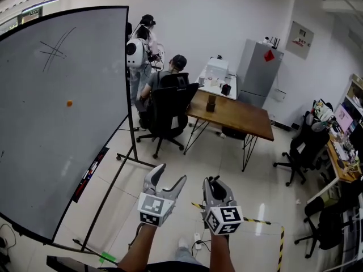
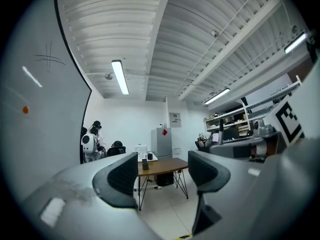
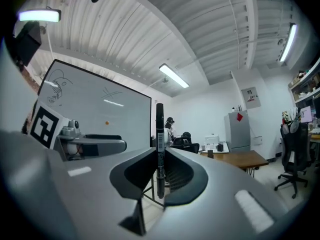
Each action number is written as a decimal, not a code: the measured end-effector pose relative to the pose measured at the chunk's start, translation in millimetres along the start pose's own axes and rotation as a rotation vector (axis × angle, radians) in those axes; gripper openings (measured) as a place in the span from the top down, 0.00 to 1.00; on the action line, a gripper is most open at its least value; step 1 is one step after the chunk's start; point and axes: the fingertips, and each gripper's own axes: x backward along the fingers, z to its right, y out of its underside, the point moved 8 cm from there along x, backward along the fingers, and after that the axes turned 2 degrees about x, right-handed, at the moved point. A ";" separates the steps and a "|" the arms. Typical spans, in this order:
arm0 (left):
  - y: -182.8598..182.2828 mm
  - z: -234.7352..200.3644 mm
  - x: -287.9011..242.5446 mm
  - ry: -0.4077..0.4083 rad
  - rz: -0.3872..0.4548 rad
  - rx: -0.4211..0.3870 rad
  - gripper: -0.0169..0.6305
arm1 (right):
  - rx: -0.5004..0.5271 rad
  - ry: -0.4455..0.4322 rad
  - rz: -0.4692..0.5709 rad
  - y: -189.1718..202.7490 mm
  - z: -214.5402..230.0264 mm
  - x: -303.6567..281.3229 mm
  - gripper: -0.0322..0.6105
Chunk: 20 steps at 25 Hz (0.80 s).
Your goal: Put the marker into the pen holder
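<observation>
A black marker (image 3: 160,149) stands upright between the jaws of my right gripper (image 3: 160,176), which is shut on it. In the head view the right gripper (image 1: 217,181) and the left gripper (image 1: 170,177) are side by side over the floor, both pointing level toward the far wooden table (image 1: 244,118). A dark cup-like pen holder (image 1: 211,103) stands on that table, well away from both grippers. It also shows small in the left gripper view (image 2: 145,164) and the right gripper view (image 3: 210,154). The left gripper (image 2: 165,176) is open with nothing between its jaws.
A large whiteboard (image 1: 57,112) on a wheeled stand fills the left. A person sits in a black office chair (image 1: 167,109) at the table's near end. A grey cabinet (image 1: 258,72) stands behind the table. Yellow-black tape (image 1: 266,222) marks the floor; more chairs and desks (image 1: 309,146) are at the right.
</observation>
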 end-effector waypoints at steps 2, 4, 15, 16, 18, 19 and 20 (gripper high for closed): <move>-3.9 -4.1 -38.3 -0.001 0.005 -0.012 0.49 | -0.004 -0.008 0.011 -3.8 30.3 -26.7 0.87; -8.7 -9.8 -77.9 -0.007 0.011 -0.025 0.49 | -0.006 -0.022 0.026 -10.7 61.1 -55.1 0.87; -12.3 -30.4 -215.9 -0.049 -0.017 -0.044 0.49 | 0.022 -0.031 0.012 -17.8 179.3 -153.9 0.87; -9.7 -35.2 -224.7 -0.051 -0.025 -0.044 0.49 | 0.019 -0.036 0.003 -13.8 183.1 -161.8 0.87; -4.6 -45.1 -241.9 -0.051 -0.039 -0.033 0.49 | 0.010 -0.042 -0.012 -5.8 190.0 -178.5 0.87; -2.6 -49.6 -250.8 -0.048 -0.049 -0.027 0.49 | 0.004 -0.042 -0.019 -2.1 194.3 -187.5 0.87; -0.4 -53.9 -260.4 -0.045 -0.056 -0.023 0.49 | 0.001 -0.040 -0.025 1.3 199.0 -196.7 0.87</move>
